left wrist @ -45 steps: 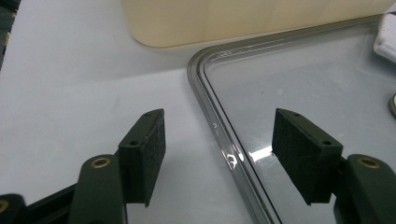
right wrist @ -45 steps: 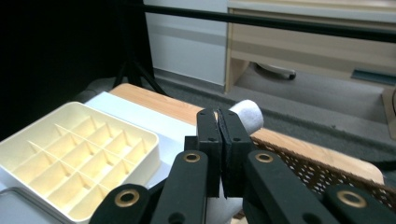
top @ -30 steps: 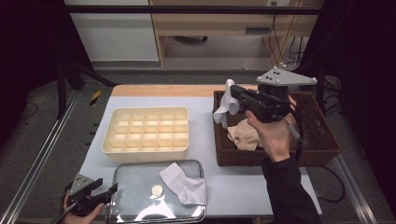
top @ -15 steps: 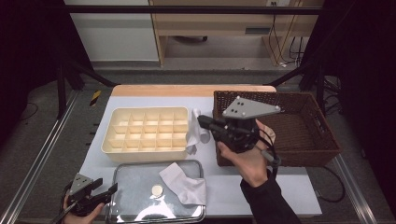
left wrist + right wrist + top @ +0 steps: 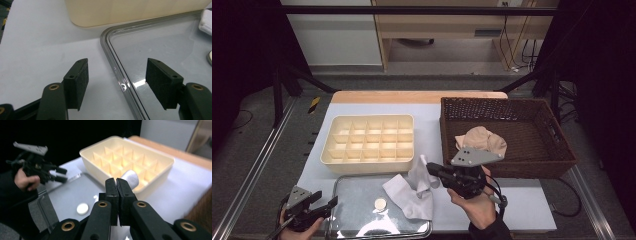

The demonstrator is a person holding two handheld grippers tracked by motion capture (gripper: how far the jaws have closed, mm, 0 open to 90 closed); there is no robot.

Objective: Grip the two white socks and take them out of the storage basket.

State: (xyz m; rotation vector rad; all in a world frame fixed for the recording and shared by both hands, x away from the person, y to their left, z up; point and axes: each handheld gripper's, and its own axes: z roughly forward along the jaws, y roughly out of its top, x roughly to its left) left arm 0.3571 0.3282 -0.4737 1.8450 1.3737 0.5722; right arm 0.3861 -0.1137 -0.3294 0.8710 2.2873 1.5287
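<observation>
White sock (image 5: 418, 176) pinched in closed right gripper (image 5: 432, 170) above tray (image 5: 347, 187); left gripper (image 5: 332, 202) low, gaping, empty

The high view looks forward and down from above the person's side, taking in the whole table (image 5: 522, 210). The left gripper view sits low and very close, facing along its jaws over the corner of the metal tray (image 5: 117, 72) toward the cream divided box (image 5: 130, 11). The right gripper view looks from higher, across the same tray (image 5: 72, 195) and box (image 5: 130, 160), so all three share them
</observation>
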